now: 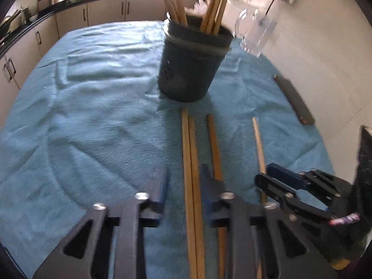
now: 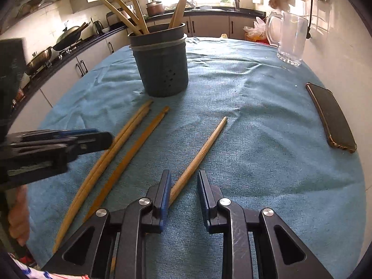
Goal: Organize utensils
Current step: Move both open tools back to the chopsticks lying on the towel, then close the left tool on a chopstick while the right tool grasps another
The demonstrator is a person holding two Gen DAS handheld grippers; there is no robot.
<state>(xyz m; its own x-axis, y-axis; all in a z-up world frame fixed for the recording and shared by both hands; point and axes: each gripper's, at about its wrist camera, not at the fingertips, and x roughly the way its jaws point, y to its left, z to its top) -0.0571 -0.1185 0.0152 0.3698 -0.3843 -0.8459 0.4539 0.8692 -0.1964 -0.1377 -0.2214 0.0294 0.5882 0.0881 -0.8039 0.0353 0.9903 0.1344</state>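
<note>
A dark utensil holder (image 1: 190, 62) (image 2: 161, 62) stands on the blue towel with several wooden utensils in it. Several wooden sticks lie flat in front of it. My left gripper (image 1: 184, 181) is open, low over the towel, its fingers on either side of a pair of sticks (image 1: 191, 186) (image 2: 109, 160). A third stick (image 1: 215, 148) (image 2: 132, 153) lies just right of them. My right gripper (image 2: 183, 183) (image 1: 276, 176) is open around the near end of a separate single stick (image 2: 202, 153) (image 1: 259, 146).
A phone (image 2: 331, 116) (image 1: 294, 98) lies at the right edge of the blue towel (image 2: 255, 116) (image 1: 93, 93). A clear glass mug (image 2: 290, 39) (image 1: 255, 30) stands at the back right by the wall. Kitchen counters and cabinets run behind and to the left.
</note>
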